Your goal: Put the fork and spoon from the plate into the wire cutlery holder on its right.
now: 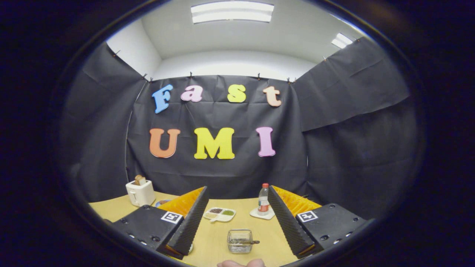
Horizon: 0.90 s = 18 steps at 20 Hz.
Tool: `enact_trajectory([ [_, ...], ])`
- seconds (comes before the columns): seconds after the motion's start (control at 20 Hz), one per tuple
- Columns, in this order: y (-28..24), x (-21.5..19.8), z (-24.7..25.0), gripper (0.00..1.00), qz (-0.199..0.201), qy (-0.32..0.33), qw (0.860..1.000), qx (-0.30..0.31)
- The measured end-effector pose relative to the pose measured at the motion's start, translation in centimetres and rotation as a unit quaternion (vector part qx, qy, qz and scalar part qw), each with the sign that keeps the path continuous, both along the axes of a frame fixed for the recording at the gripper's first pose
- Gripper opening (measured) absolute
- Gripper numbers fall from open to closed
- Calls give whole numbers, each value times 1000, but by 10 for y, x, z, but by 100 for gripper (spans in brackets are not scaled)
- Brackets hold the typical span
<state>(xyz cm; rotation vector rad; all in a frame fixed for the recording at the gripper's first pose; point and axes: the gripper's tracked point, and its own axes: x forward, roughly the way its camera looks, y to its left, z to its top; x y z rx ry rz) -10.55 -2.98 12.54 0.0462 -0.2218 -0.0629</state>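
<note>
The wire cutlery holder [240,241] stands on the wooden table [215,237], low between my two fingers and nearer their bases than their tips. Cutlery lies inside it, and one handle end [255,242] pokes out over its right side. Which pieces they are is too small to tell. My gripper [237,189] is open wide, with nothing between the fingers. A thin white rim [190,249], possibly the plate, peeks out at the base of the left finger, left of the holder; the rest is hidden.
Beyond the holder lies a white divided dish [219,214] with seasonings. A plastic bottle [263,199] stands on a coaster by the right finger. A white toaster [140,193] with bread sits far left. A person's fingertips [241,263] show just below the holder.
</note>
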Motion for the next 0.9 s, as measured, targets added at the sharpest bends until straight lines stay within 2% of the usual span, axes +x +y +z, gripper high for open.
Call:
enact_trajectory([
  [0.55,-1,8,-3,95,-12,-4,1000,-13],
  [0.9,3,10,-9,95,-3,5,1000,-13],
])
